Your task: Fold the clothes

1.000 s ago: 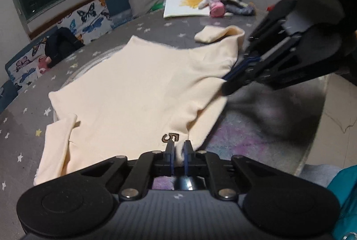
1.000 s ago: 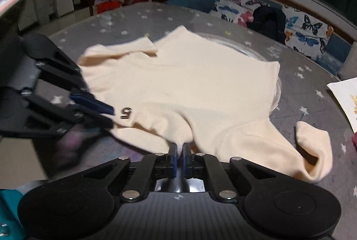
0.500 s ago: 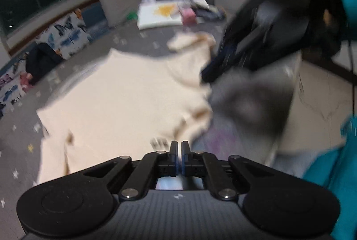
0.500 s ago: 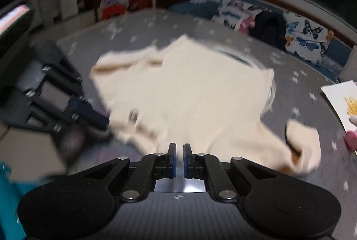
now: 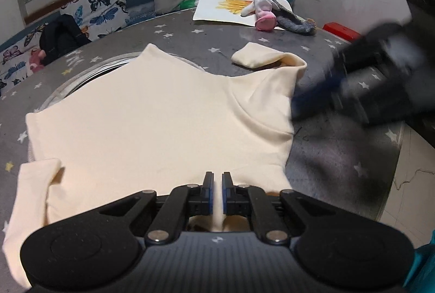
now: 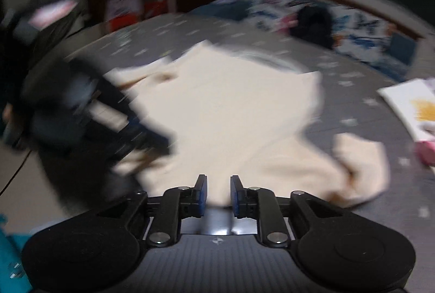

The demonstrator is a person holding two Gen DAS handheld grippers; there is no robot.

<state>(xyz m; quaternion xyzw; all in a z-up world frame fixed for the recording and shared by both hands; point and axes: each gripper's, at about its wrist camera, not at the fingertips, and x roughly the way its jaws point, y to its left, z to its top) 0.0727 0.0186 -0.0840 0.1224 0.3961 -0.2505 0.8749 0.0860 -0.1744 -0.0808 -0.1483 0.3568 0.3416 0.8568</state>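
The cream shirt (image 5: 152, 113) lies spread flat on the grey star-print counter (image 5: 337, 162), one sleeve (image 5: 267, 59) doubled over at the far corner near a drawing sheet (image 5: 233, 7) and a pink soft toy (image 5: 265, 21). The left tongs (image 5: 216, 193) sit at the near hem, pads drawn to a narrow slit with a strip of cream cloth pinched between them. The right tongs (image 6: 218, 192) stand narrowly parted above the shirt's edge, gripping nothing, and that view is badly blurred.
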